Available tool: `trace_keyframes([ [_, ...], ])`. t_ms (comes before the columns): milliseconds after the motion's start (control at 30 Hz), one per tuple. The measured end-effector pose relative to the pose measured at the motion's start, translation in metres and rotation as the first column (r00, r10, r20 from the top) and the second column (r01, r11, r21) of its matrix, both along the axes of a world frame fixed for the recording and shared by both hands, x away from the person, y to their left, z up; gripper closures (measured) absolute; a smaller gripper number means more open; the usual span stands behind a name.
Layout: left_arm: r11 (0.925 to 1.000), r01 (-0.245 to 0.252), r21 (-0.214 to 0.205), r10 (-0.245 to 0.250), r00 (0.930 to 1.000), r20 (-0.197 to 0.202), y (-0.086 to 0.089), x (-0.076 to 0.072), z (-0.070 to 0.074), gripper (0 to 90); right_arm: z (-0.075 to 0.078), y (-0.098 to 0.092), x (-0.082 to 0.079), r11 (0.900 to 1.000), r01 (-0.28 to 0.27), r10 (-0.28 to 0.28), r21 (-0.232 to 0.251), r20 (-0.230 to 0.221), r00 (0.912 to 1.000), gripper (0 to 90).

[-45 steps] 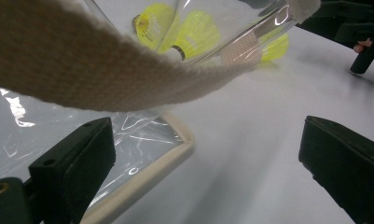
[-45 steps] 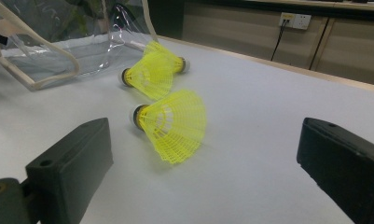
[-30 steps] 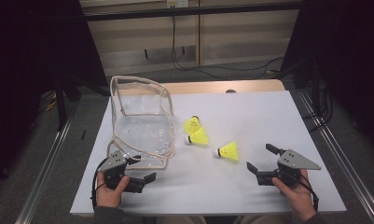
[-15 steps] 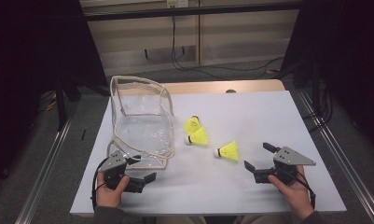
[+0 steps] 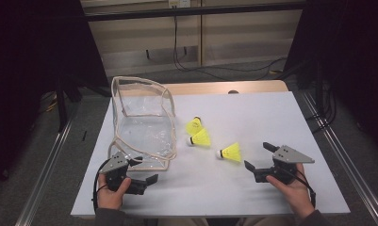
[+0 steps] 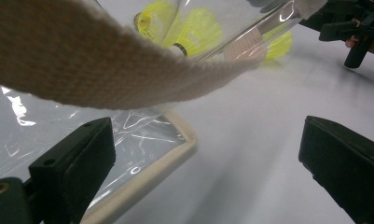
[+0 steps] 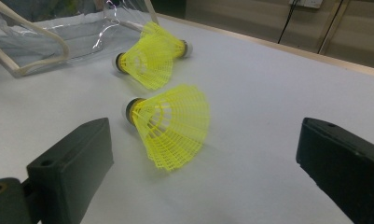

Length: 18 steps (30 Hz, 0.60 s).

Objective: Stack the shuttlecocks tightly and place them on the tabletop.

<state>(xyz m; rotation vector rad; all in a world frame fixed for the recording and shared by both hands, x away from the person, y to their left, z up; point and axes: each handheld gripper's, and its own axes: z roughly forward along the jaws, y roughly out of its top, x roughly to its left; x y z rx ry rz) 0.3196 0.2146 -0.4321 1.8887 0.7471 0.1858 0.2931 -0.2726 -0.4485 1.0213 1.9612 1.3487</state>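
Three yellow shuttlecocks lie on the white table: two together (image 5: pixel 194 125) (image 5: pixel 201 138) beside a clear bag, and one (image 5: pixel 230 152) nearer the right hand. The clear plastic bag (image 5: pixel 142 122) with beige trim stands open at the left. My left gripper (image 5: pixel 146 170) is open at the bag's near corner, and in the left gripper view its beige strap (image 6: pixel 105 70) hangs just above the jaws. My right gripper (image 5: pixel 257 156) is open a little right of the nearest shuttlecock (image 7: pixel 170 123), which lies on its side ahead of the jaws.
The table top (image 5: pixel 271 113) is bare at the right and along the far side, with its wooden back edge (image 5: pixel 215 88) behind the bag. Metal rails (image 5: pixel 337 155) run along both sides of the table. Cables (image 5: pixel 186 61) hang in the dark area behind.
My right gripper has edged left and slightly forward toward the nearest shuttlecock. The left gripper, bag and shuttlecocks have not moved.
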Motion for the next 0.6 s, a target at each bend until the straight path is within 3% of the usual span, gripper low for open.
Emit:
trace_keyframes([
  [600,1.0000,0.003,0.002,-0.003,1.0000,0.000,0.000,0.000,0.000,3.7,-0.001,0.011,0.009,0.9995,-0.029,0.029,-0.014,-0.030,0.9991,3.9],
])
